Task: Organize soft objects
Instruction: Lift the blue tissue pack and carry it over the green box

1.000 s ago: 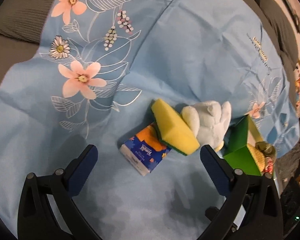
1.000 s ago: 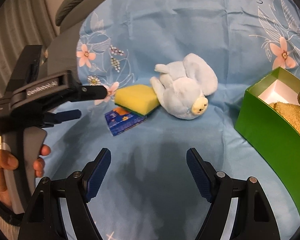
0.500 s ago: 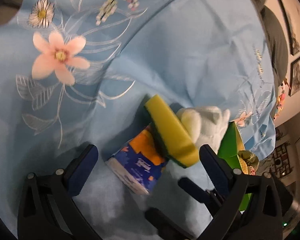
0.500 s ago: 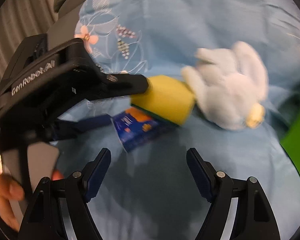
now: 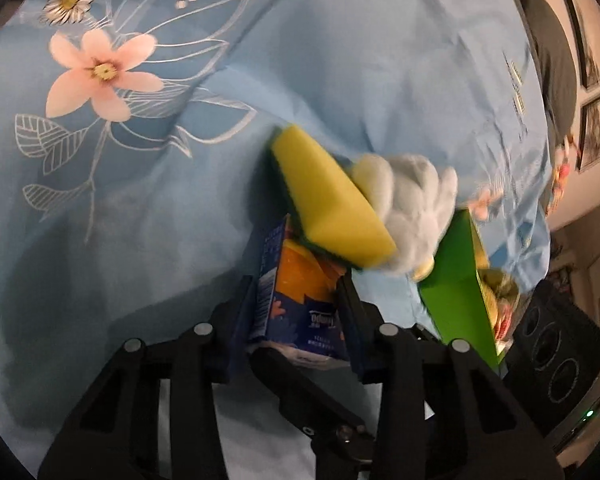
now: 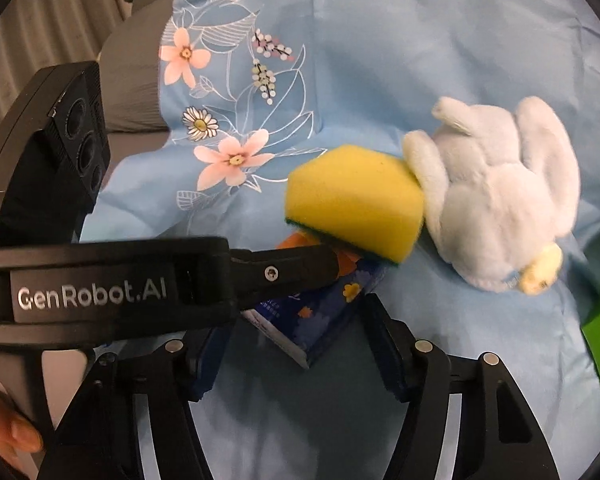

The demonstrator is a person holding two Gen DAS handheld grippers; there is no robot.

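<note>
currently the left tool point(image 5: 298, 312) is closing on the blue-and-orange tissue pack point(image 5: 300, 300); in the left wrist view both pads sit against the pack's sides, so it reads as clamped. the yellow sponge point(image 5: 328, 204) with its green scrub side down lies tilted across the far end of the pack, and its far edge touches the pale blue plush toy point(image 5: 412, 208). the toy lies on the blue floral sheet point(image 5: 340, 60), just beside the green box point(image 5: 456, 284), which has something yellowish inside that is too blurred to identify. in the right wrist view the right tool point(image 6: 296, 344) is also closing, with the near corner of the same pack point(image 6: 316, 320) between its fingers; can't tell whether the pads touch it, there looks to be a gap on the right side. the left tool's black finger crosses that view over the pack, and a hand point(image 6: 4, 432) holds its grip at the lower left.
</note>
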